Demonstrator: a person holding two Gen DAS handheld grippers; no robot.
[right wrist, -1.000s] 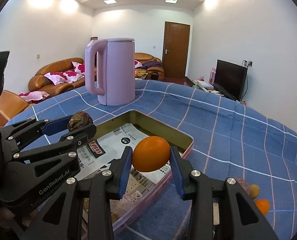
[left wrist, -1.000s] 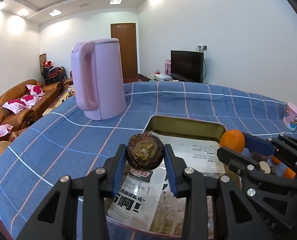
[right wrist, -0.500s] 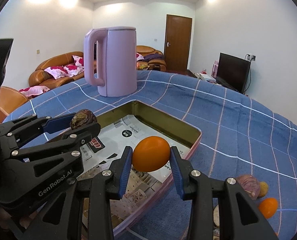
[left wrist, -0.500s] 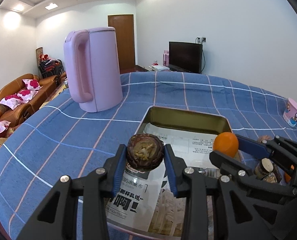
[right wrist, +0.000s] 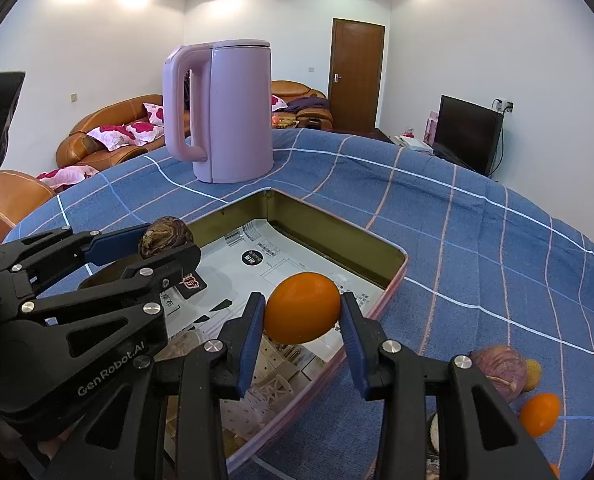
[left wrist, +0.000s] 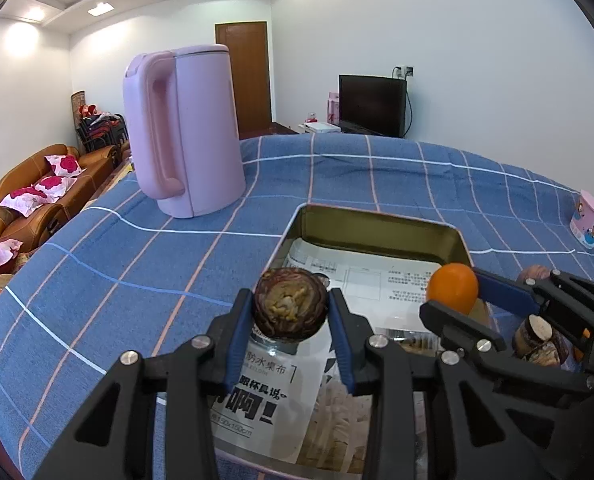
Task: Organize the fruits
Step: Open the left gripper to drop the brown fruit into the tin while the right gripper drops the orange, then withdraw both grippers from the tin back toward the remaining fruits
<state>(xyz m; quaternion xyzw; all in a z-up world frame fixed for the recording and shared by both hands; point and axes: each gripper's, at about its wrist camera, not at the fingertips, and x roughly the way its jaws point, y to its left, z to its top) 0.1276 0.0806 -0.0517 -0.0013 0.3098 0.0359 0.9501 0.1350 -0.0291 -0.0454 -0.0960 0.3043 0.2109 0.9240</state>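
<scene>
Over the tin tray (left wrist: 381,222), left gripper (left wrist: 291,316) fingers (left wrist: 237,332) narrowly parted, clamping a wrinkled brown passion fruit (left wrist: 291,308). Right of it, right gripper (right wrist: 301,318) fingers (right wrist: 351,332) pinch a smooth orange (right wrist: 301,312) above tray's right rim. Paper-lined tray floor lies free beneath both.

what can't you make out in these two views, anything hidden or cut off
- Near end of the tin tray: in both wrist views the gripper bodies cover it.
- Loose fruit on the cloth right of the tray: the right gripper, shut on an orange, hides part of the pile, so no count.
- Underside of the dark fruit in the left gripper: faces away.
- Small print on the paper lining: too small to read.
</scene>
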